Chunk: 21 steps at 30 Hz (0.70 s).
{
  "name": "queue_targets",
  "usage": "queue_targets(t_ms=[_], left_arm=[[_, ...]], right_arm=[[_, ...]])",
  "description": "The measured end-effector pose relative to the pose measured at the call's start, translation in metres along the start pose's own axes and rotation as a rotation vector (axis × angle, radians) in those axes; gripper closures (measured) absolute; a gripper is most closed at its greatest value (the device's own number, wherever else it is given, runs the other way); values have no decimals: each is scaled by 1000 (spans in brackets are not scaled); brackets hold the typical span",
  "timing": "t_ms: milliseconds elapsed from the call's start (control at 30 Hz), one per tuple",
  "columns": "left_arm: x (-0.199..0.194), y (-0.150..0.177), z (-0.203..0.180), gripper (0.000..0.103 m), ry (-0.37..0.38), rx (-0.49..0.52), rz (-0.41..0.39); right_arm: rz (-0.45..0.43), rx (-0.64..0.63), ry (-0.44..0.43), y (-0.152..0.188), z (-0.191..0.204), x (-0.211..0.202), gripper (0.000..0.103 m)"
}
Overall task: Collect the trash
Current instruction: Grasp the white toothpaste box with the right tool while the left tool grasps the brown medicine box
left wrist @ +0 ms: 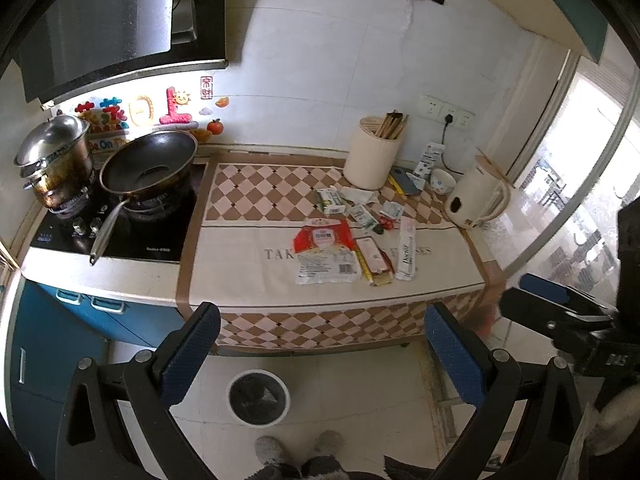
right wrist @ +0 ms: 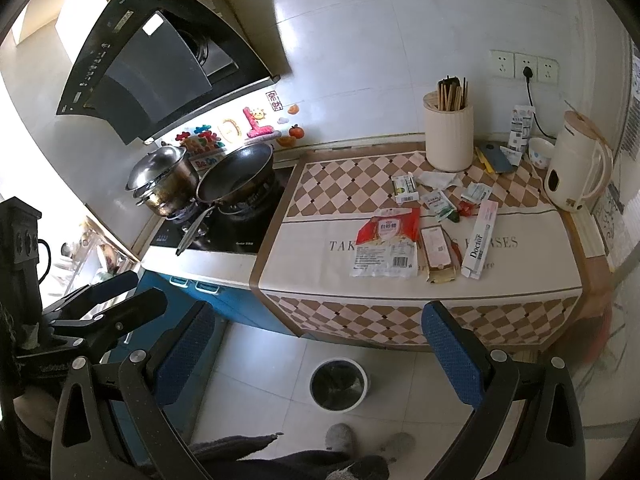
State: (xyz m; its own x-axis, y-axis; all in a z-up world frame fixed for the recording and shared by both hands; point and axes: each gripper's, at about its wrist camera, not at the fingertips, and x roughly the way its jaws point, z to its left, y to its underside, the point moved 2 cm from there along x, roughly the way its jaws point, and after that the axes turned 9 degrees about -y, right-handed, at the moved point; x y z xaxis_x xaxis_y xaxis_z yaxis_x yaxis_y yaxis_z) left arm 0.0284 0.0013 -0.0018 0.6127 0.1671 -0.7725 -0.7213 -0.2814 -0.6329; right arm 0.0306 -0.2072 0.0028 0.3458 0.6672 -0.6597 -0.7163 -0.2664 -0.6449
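Note:
Several pieces of trash lie on the checked cloth of the counter: a red and white sugar bag, a brown wrapper, a white toothpaste box, a small green and white carton and little sachets. A round bin with a black liner stands on the floor below the counter. My left gripper and my right gripper are both open, empty, held above the floor short of the counter.
A wok and a lidded steel pot sit on the hob at left. A chopstick holder, a phone, a bowl and a white kettle stand at the back right. A person's slippered feet are by the bin.

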Motion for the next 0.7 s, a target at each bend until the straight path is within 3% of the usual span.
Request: queue_targets(t_ms=[167,300,467,633,700], left_arm=[[38,-8,2,0,-127,49,-23],[85,-21,1,0,-206,86,-23],[170,-40,-13,0,-251,80,94],[265,-53,-36,0,-363,95,188],[311,-56,-45,0,-408,83,262]], right_arm=[[-34,72,19,3,-10,12,0],[-72,178,94,4,-34,28,0],[-107,322,220,-1,-91,59,0],[-75,418,355,-20,-185,103,0],[-50,440,405,-30,-232,129,0]])
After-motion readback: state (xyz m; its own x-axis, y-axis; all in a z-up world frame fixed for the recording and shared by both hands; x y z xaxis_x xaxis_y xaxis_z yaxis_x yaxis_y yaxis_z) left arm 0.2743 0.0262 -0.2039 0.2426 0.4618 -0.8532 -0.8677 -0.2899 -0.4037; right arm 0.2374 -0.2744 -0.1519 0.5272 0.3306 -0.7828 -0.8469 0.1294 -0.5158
